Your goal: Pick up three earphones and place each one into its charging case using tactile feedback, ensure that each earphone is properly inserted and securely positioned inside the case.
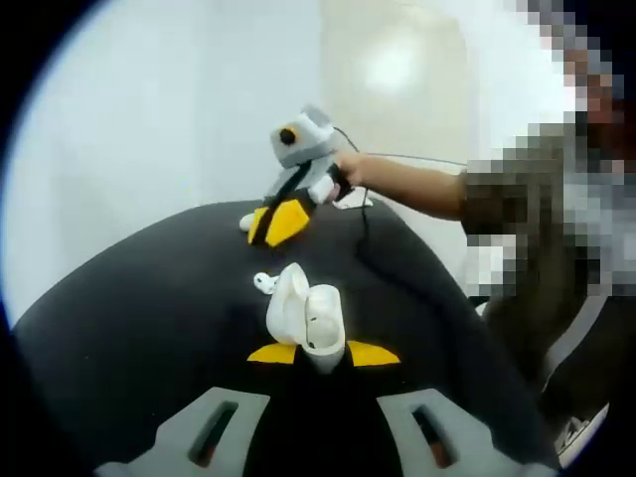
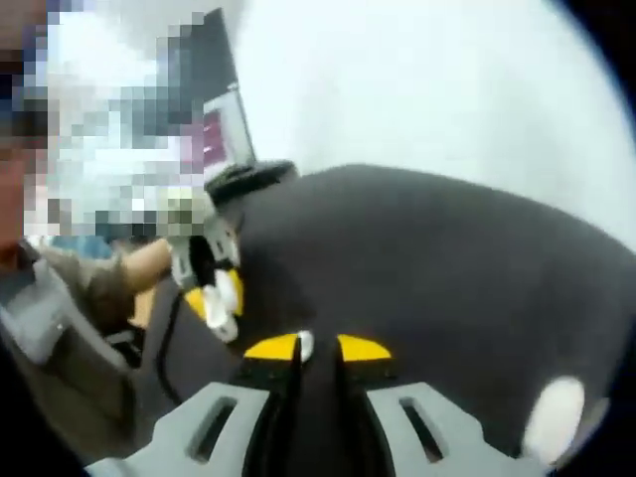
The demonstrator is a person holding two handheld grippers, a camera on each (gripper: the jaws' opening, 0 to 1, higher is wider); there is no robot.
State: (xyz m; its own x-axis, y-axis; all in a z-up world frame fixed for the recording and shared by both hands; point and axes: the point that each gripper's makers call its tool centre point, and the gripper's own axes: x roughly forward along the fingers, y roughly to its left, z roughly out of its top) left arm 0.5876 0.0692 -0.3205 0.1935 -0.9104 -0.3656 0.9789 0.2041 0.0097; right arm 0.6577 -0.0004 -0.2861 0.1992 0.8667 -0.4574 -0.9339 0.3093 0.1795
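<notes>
Open white charging case (image 1: pixel 308 320) sits pinched between the left gripper's (image 1: pixel 323 354) yellow-tipped fingers (image 1: pixel 373 354), lid hinged back toward 11 o'clock, just above the black desk (image 1: pixel 129 318). One loose earphone (image 1: pixel 263 282) lies on the desk just beside the case at 10 o'clock. In the right gripper view, the right gripper (image 2: pixel 316 348) has its fingers (image 2: pixel 363 348) nearly pressed together on a small white earphone (image 2: pixel 305 345); only a sliver of it shows between the tips. Judgement: earphones are light, rigid, glossy plastic, so slippery and apt to squirt out of a pinch; best held across the stem, leaving the bud free to seat. Case is likewise smooth and hard; hold low on its body, clear of the lid. The right gripper's body shows in the left gripper view at 12 o'clock, a person's hand (image 1: pixel 350 169) on it. Another white object (image 2: pixel 556 415) sits at the desk edge at 4 o'clock, too blurred to identify.
</notes>
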